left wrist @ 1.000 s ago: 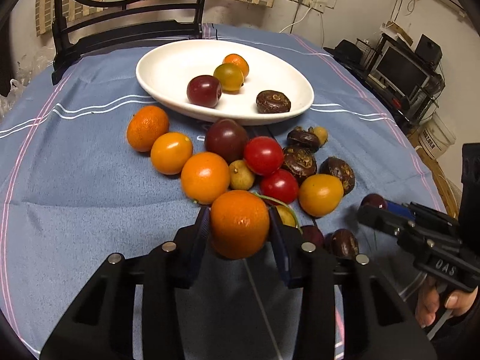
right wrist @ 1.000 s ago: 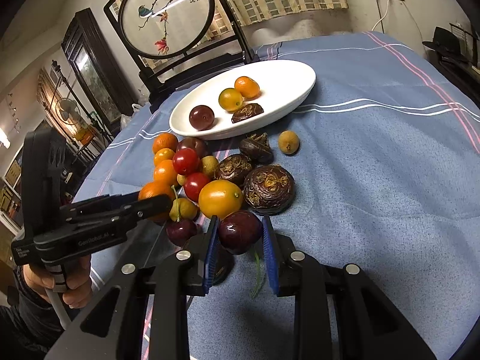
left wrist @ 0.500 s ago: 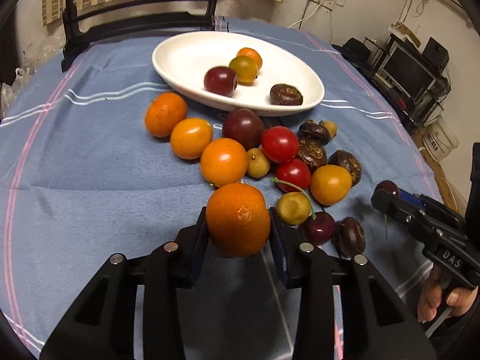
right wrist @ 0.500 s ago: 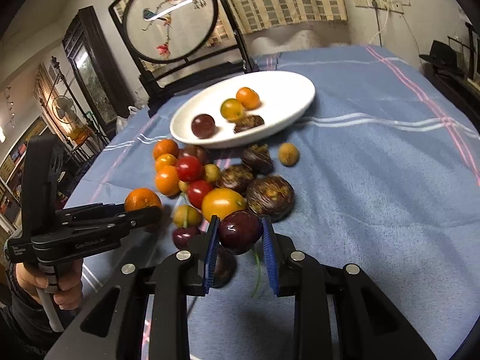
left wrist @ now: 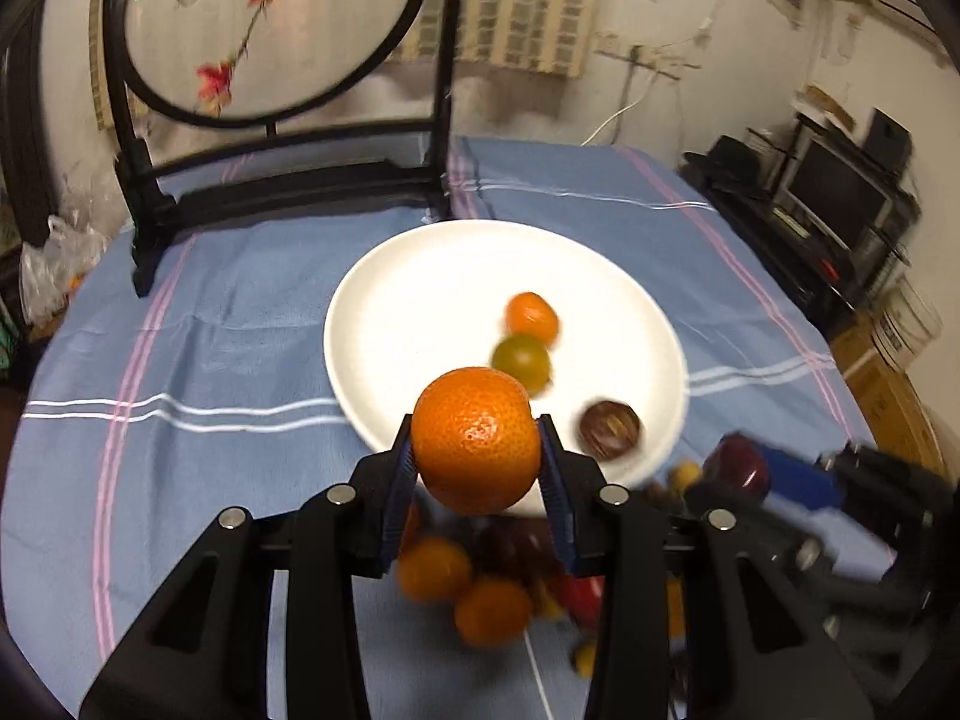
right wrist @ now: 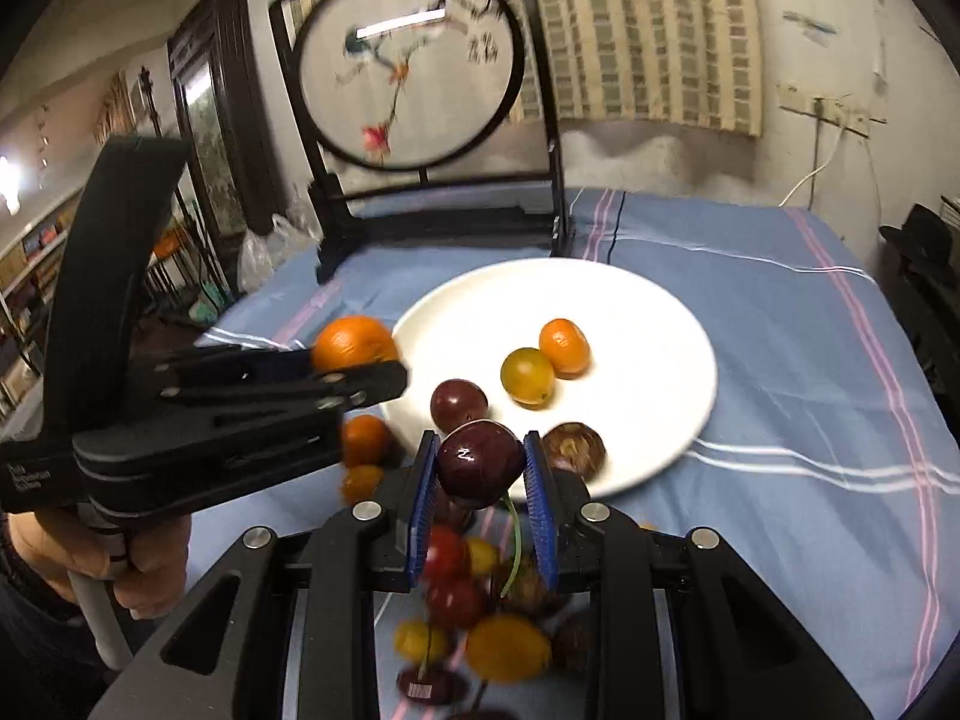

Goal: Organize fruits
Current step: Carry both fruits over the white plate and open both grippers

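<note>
My left gripper (left wrist: 477, 468) is shut on an orange mandarin (left wrist: 477, 438) and holds it in the air at the near rim of the white plate (left wrist: 420, 276). My right gripper (right wrist: 480, 480) is shut on a dark purple plum (right wrist: 479, 465), raised at the plate's near rim (right wrist: 660, 300). On the plate lie a small orange fruit (right wrist: 564, 347), a yellow-green fruit (right wrist: 527, 376), a dark plum (right wrist: 459, 405) and a brown wrinkled fruit (right wrist: 573, 449). The left gripper with its mandarin (right wrist: 354, 343) shows at the left of the right wrist view. Several loose fruits (right wrist: 480, 618) lie blurred on the cloth below the grippers.
A blue striped tablecloth (left wrist: 210, 360) covers the table. A black-framed round embroidered screen (right wrist: 408, 66) stands at the table's far edge behind the plate. A TV stand (left wrist: 840, 210) and a cabinet are off the table to the right.
Both grippers rose and moved forward from the fruit pile toward the plate, still holding their fruits. The pile now lies under them.
</note>
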Action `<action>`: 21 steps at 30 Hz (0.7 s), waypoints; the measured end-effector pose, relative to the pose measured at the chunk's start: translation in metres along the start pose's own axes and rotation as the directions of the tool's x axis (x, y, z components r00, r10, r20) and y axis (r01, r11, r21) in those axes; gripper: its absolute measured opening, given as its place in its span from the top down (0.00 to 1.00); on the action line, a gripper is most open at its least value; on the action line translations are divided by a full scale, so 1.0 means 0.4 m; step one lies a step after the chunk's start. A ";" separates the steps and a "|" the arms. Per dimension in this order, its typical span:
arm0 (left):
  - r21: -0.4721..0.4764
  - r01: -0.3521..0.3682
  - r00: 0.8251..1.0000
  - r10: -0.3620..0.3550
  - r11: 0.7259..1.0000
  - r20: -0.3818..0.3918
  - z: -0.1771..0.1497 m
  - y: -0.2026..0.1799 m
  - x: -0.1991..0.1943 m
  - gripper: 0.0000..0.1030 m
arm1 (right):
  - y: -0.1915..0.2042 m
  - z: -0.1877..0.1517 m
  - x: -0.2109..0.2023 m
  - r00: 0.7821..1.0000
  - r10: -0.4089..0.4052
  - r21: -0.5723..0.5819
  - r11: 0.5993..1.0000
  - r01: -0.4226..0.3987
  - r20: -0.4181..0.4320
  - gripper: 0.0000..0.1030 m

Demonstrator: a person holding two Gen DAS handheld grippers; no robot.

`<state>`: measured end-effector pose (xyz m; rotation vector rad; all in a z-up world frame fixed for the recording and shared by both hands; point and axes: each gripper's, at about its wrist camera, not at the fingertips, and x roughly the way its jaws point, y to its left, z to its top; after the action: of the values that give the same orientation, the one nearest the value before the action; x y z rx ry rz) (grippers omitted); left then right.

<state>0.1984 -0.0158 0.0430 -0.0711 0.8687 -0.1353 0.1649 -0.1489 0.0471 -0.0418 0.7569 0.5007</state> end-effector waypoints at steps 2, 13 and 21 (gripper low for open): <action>-0.026 -0.012 0.999 0.012 1.000 -0.033 0.017 0.018 0.048 0.64 | 0.005 0.006 0.052 0.999 -0.006 -0.005 1.000 0.005 -0.040 0.73; -0.095 -0.066 0.998 0.063 0.993 -0.027 0.018 0.061 0.130 0.29 | -0.026 -0.006 0.172 0.988 0.017 0.074 0.997 -0.005 -0.154 0.52; -0.044 -0.061 0.996 0.063 0.997 0.063 -0.037 0.036 -0.003 0.18 | -0.035 -0.041 0.051 0.994 0.013 0.074 0.997 -0.005 -0.108 0.36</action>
<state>0.1877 -0.0014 0.0325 -0.0869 0.8092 -0.0564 0.1731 -0.1564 0.0195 0.0032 0.8820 0.4815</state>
